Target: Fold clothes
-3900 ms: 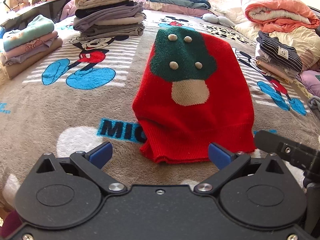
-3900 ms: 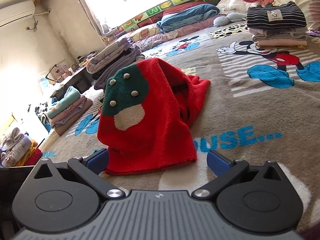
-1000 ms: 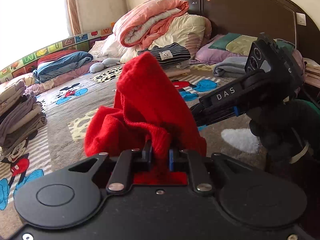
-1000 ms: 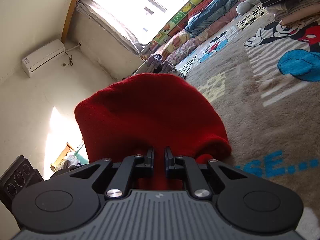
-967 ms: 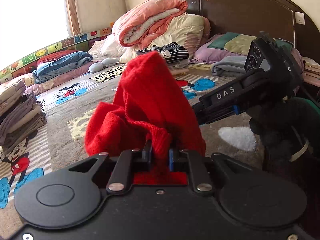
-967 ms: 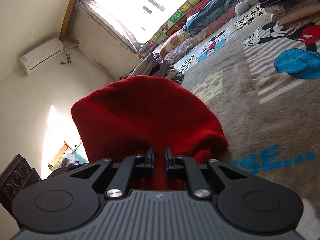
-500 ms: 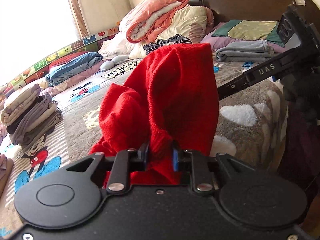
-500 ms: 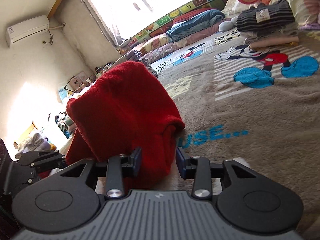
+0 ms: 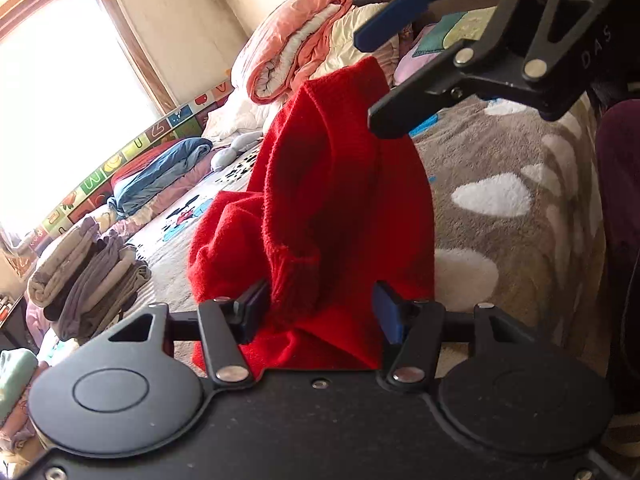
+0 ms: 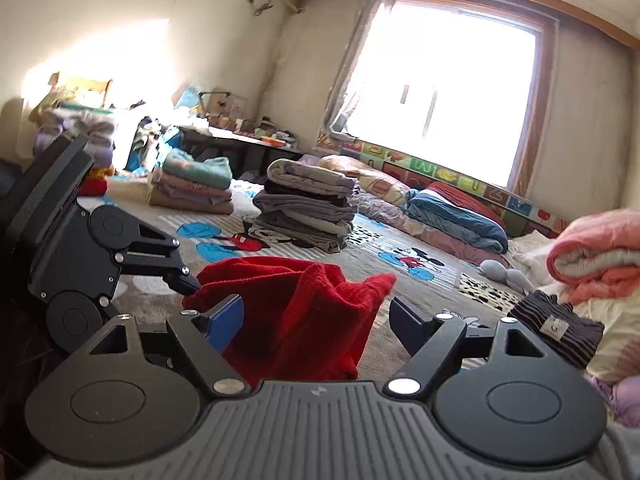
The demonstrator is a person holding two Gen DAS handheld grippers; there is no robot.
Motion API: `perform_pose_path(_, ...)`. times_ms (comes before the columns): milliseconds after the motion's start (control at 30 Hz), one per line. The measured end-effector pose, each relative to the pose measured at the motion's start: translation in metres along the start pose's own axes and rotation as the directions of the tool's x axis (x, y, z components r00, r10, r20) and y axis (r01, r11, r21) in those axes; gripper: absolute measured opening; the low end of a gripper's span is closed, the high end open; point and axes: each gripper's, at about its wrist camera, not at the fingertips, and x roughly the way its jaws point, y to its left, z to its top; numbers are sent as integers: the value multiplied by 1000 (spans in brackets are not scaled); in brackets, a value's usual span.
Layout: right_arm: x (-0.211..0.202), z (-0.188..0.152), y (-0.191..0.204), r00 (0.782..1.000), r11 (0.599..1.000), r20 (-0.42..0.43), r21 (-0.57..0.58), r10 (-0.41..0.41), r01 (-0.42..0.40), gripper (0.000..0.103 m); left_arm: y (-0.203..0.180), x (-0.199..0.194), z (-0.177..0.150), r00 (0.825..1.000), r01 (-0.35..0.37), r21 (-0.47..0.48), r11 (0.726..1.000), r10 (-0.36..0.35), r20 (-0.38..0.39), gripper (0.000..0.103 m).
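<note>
A red knit sweater [image 9: 332, 200] stands bunched in a soft heap on the grey cartoon blanket [image 9: 500, 152]. My left gripper [image 9: 320, 312] is low at its near edge, jaws opening, with a thick fold between them; the pads no longer pinch it. In the right wrist view my right gripper [image 10: 316, 316] hovers above the sweater [image 10: 304, 304], jaws opening wide, cloth below and between them but not pressed. From the left wrist view the right gripper [image 9: 366, 82] hangs by the heap's peak.
Folded grey clothes [image 10: 308, 208] and a pastel stack [image 10: 192, 184] sit further back on the bed. A rolled pink quilt [image 10: 600, 256] and a striped folded garment [image 10: 556, 328] lie at the right. A cluttered desk [image 10: 240, 136] stands under the window.
Both grippers were shut on the red sweater and have spread their jaws, letting it go. The right gripper has lifted and rolled upright. The sweater slumps onto the blanket.
</note>
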Motion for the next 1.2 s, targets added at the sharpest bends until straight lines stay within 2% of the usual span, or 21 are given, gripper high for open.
perform_pose_path(167,14,22,9,999,977,-38,-208,32,-40,80,14,-4,-1,999,-45,-44,998,44,-8,25)
perform_pose_path(233,20,29,11,997,958,-59,-278,52,-67,80,22,-8,-1,999,-53,-86,995,53,0,21)
perform_pose_path(333,34,28,18,984,916,-159,-375,86,-141,79,32,-14,0,997,-76,-143,987,79,13,16)
perform_pose_path(400,39,26,22,970,895,-215,-400,116,-196,73,39,-18,-1,994,-97,-177,979,102,23,14)
perform_pose_path(467,44,23,26,952,871,-272,-421,144,-252,50,46,-23,0,993,-102,-213,972,112,37,14)
perform_pose_path(500,46,22,27,943,863,-294,-425,155,-274,45,48,-25,1,992,-106,-223,969,119,44,14)
perform_pose_path(600,44,27,21,941,879,-291,-384,176,-283,36,54,-30,7,989,-123,-240,963,140,57,14)
perform_pose_path(667,42,30,17,939,889,-288,-356,190,-289,23,59,-32,13,986,-132,-241,962,153,68,14)
perform_pose_path(833,37,48,8,950,895,-254,-358,180,-266,17,83,-35,40,975,-171,-211,962,197,105,14)
perform_pose_path(933,38,66,-3,959,898,-230,-366,167,-244,16,101,-38,64,966,-195,-161,968,218,142,14)
perform_pose_path(1200,41,127,-54,984,928,-131,-337,122,-160,15,152,-39,128,939,-248,-61,967,255,229,13)
